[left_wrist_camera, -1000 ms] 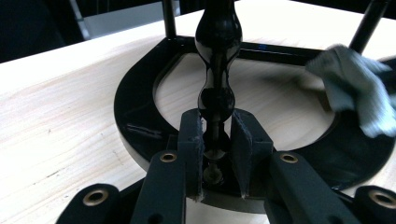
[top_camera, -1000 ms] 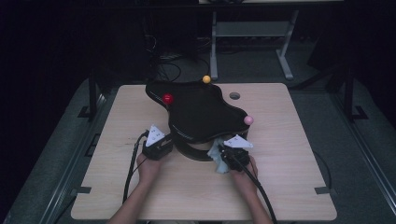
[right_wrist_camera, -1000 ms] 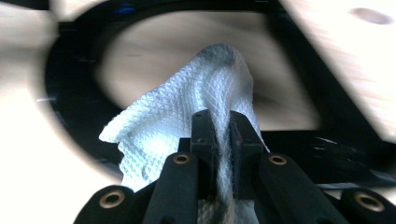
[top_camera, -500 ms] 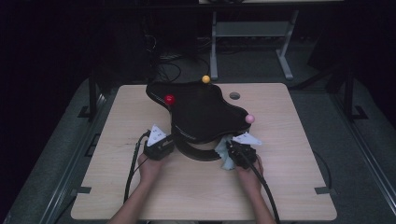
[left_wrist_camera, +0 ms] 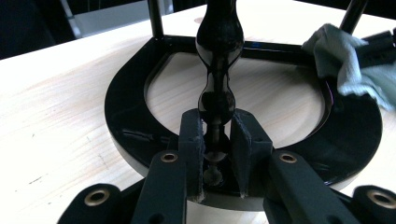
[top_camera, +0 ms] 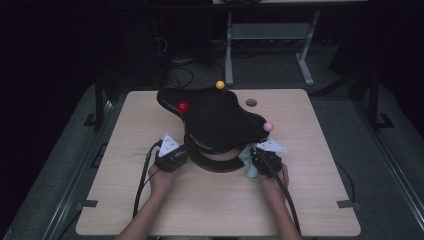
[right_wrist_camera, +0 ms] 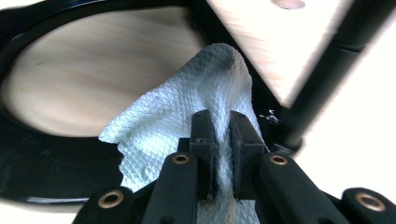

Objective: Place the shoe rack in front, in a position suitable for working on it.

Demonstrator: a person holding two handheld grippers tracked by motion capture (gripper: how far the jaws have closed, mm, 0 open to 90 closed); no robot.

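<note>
Right gripper [right_wrist_camera: 219,128] clamps my soft, limp wipe [right_wrist_camera: 187,116] against the base ring at frame centre. Left gripper [left_wrist_camera: 215,140] pinches the stand's [top_camera: 215,120] glossy, stiff, slippery post [left_wrist_camera: 218,70]; I'd grip low.

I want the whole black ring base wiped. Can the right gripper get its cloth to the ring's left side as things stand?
Probably not directly: the left gripper clamps the stand's post there, blocking the right gripper and its cloth.

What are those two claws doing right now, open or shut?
Left claw: shut on the black stand's thin post.
Right claw: shut on a white cloth, at the stand's base ring.
</note>
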